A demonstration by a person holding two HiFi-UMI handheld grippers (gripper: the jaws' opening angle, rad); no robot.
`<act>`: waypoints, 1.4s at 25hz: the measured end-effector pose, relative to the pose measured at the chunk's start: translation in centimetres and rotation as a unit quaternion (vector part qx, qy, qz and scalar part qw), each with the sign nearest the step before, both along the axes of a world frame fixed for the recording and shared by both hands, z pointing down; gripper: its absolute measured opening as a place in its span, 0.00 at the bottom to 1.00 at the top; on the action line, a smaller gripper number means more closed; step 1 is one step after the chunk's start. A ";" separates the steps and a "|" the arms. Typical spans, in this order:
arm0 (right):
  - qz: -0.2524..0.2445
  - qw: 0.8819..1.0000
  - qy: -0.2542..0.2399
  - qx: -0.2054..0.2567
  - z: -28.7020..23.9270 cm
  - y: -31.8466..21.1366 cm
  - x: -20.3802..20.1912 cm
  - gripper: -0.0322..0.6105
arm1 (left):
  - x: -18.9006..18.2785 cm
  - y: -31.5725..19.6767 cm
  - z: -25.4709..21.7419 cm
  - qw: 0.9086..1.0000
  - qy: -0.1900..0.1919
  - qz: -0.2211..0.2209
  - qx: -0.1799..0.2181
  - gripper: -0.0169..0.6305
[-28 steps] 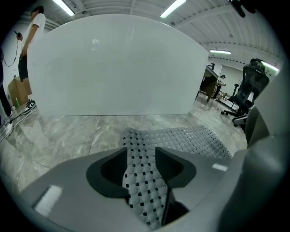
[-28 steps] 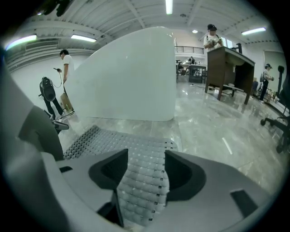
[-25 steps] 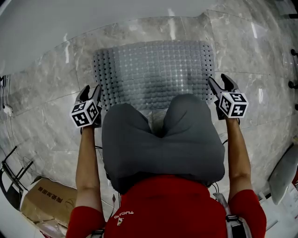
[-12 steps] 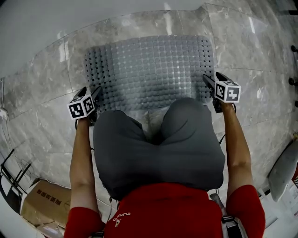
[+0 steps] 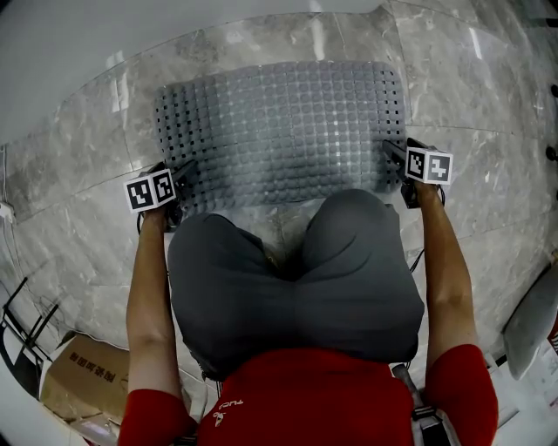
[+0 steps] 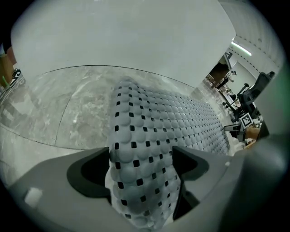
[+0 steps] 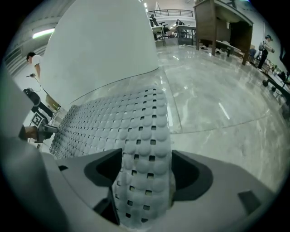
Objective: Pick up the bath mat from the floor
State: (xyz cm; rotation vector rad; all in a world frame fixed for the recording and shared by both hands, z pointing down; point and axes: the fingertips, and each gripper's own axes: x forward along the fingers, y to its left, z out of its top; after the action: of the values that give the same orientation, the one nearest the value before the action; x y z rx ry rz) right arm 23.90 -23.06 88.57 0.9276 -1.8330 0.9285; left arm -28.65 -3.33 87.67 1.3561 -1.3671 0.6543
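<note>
The grey bath mat (image 5: 279, 122), studded with bumps and small holes, lies flat on the marble floor. My left gripper (image 5: 181, 172) is down at its near left corner and my right gripper (image 5: 394, 155) at its near right corner. In the left gripper view the mat's (image 6: 154, 122) edge runs up between the wide jaws of the left gripper (image 6: 141, 156). The right gripper view shows the mat (image 7: 136, 118) the same way, between the jaws of the right gripper (image 7: 147, 165). Both pairs of jaws have just been opening and stand open astride the mat.
The person's grey-clad knees (image 5: 296, 279) hide the mat's near middle edge. A cardboard box (image 5: 83, 375) sits on the floor at the lower left, and a white wall (image 5: 131, 26) runs just beyond the mat. Desks (image 7: 222, 27) stand far off.
Both grippers have sunk from above the floor down to the mat's near corners, tipping more steeply downward. The mat itself has not moved.
</note>
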 end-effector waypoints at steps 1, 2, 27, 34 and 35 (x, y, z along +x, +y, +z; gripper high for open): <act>0.002 1.000 0.003 -0.001 0.3 0.0 0.0 0.53 | 0.0 0.1 0.2 1.000 -0.001 0.002 -0.004 0.67; 0.005 1.000 0.007 -0.002 0.5 0.0 0.1 0.53 | 0.1 0.1 0.5 1.000 -0.002 0.004 -0.009 0.67; -0.064 0.997 -0.026 0.028 -2.1 1.9 -5.9 0.14 | 3.2 -1.2 0.1 0.999 -0.023 0.042 0.025 0.12; -0.079 0.991 -0.091 0.060 -6.6 2.5 -7.6 0.13 | 3.8 -1.6 -2.7 0.996 -0.008 0.046 0.072 0.11; -0.081 0.989 -0.100 0.066 -7.4 2.5 -8.0 0.13 | 3.8 -1.7 -3.3 0.996 -0.008 0.043 0.081 0.11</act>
State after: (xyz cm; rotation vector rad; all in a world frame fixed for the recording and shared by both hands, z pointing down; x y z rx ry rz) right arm 15.93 -20.55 81.14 0.7731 -2.1281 0.8299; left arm -24.81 -5.00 84.35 1.5499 -1.4052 0.6223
